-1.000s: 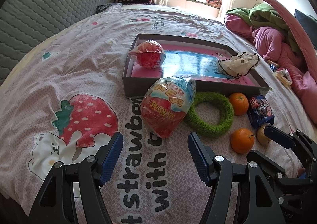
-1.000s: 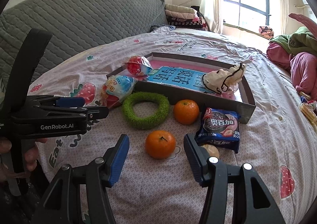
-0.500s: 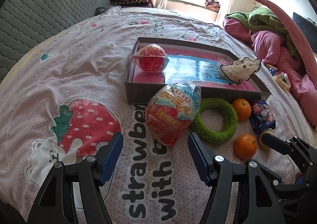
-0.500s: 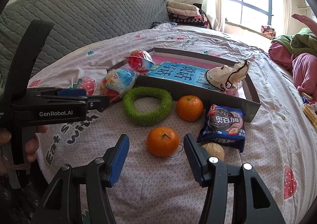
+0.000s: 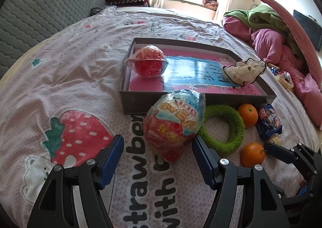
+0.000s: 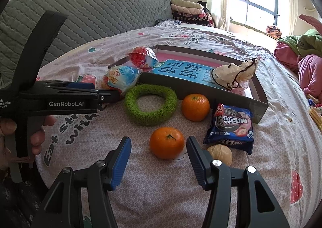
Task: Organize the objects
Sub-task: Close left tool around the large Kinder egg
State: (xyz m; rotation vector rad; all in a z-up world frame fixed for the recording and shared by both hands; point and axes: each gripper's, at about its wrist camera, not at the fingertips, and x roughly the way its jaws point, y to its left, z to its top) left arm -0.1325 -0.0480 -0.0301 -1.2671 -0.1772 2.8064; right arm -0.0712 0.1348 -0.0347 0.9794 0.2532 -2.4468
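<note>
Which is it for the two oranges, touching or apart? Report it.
Apart. The right wrist view shows a strip of bedsheet between the far orange and the near orange; the left wrist view shows the same gap.

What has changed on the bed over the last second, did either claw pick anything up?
Nothing was picked up. The left claw moved forward to the wrapped egg toy, which now sits between its open fingers. The right claw edged nearer the front orange, also open. The green ring, cookie packet, walnut, the other orange and the box lie as before.
</note>
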